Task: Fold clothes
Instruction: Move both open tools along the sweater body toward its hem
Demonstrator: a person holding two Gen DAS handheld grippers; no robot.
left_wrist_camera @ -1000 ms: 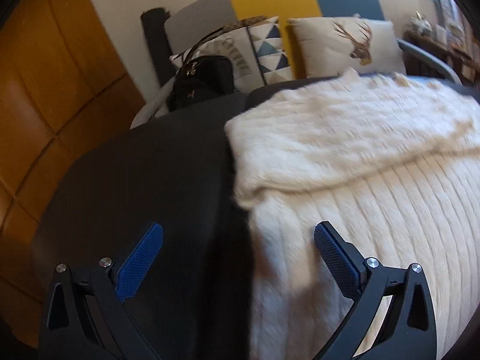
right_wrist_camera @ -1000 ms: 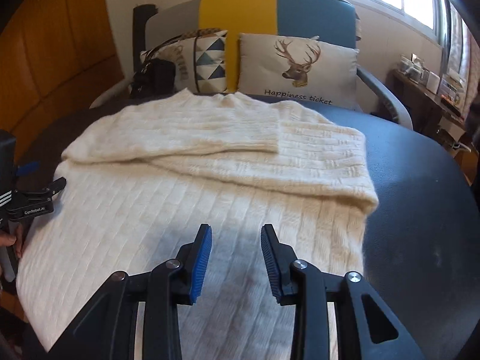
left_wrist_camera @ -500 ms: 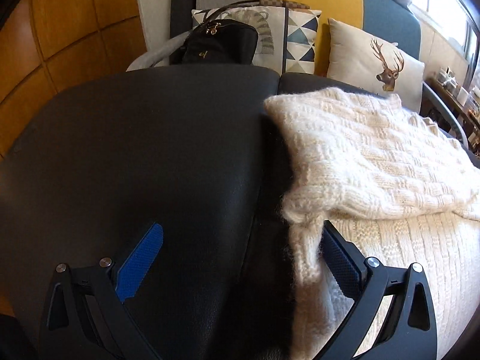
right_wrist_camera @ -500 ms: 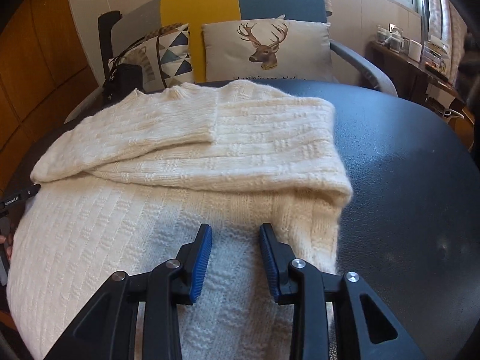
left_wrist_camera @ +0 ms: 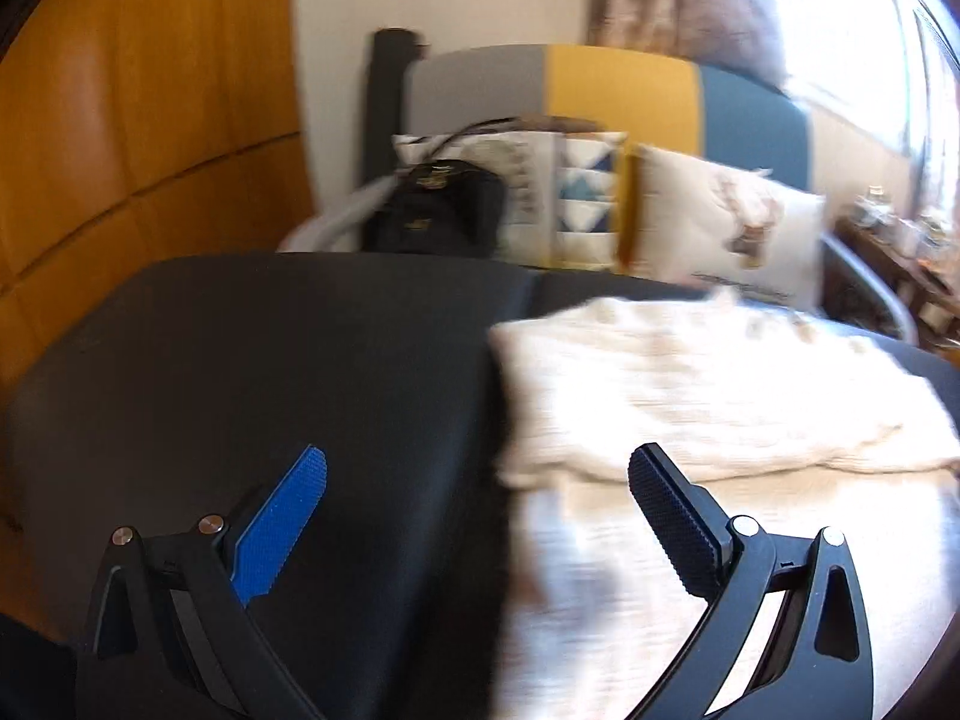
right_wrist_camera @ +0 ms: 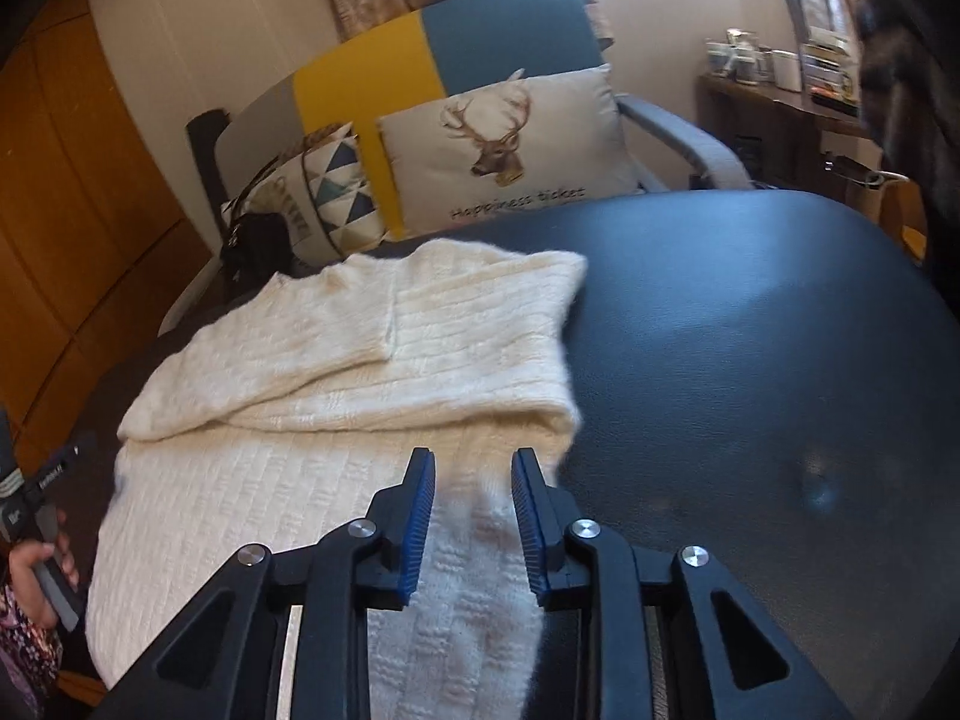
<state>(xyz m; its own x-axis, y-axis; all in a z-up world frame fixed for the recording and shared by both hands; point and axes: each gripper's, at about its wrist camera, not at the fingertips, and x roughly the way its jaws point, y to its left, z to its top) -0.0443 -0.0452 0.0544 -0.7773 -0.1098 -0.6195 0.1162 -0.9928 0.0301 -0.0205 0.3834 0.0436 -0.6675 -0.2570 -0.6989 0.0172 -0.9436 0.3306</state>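
A cream knit sweater [right_wrist_camera: 360, 360] lies flat on the black table [right_wrist_camera: 750, 330], its upper part folded down over the body. My right gripper [right_wrist_camera: 474, 465] hovers low over the sweater's near right edge, fingers a narrow gap apart and open, with knit lying below the gap. In the left wrist view, which is blurred, the sweater [left_wrist_camera: 690, 390] fills the right half. My left gripper [left_wrist_camera: 478, 462] is wide open above the sweater's left edge, one finger over the bare table [left_wrist_camera: 270, 360]. The right wrist view shows that left gripper [right_wrist_camera: 36, 480] at the far left, held by a hand.
Behind the table stands a chair [right_wrist_camera: 420, 60] with a grey, yellow and blue back, holding a deer cushion [right_wrist_camera: 510, 138], a triangle-print cushion [right_wrist_camera: 336, 180] and a black handbag [left_wrist_camera: 438, 210]. Wood panelling [left_wrist_camera: 120, 150] is at the left. A shelf with cups [right_wrist_camera: 774, 72] is at the right.
My right gripper has drifted right, toward the sweater's right edge. The left gripper's view has swung and lifted, with the sweater's left edge between its open fingers throughout.
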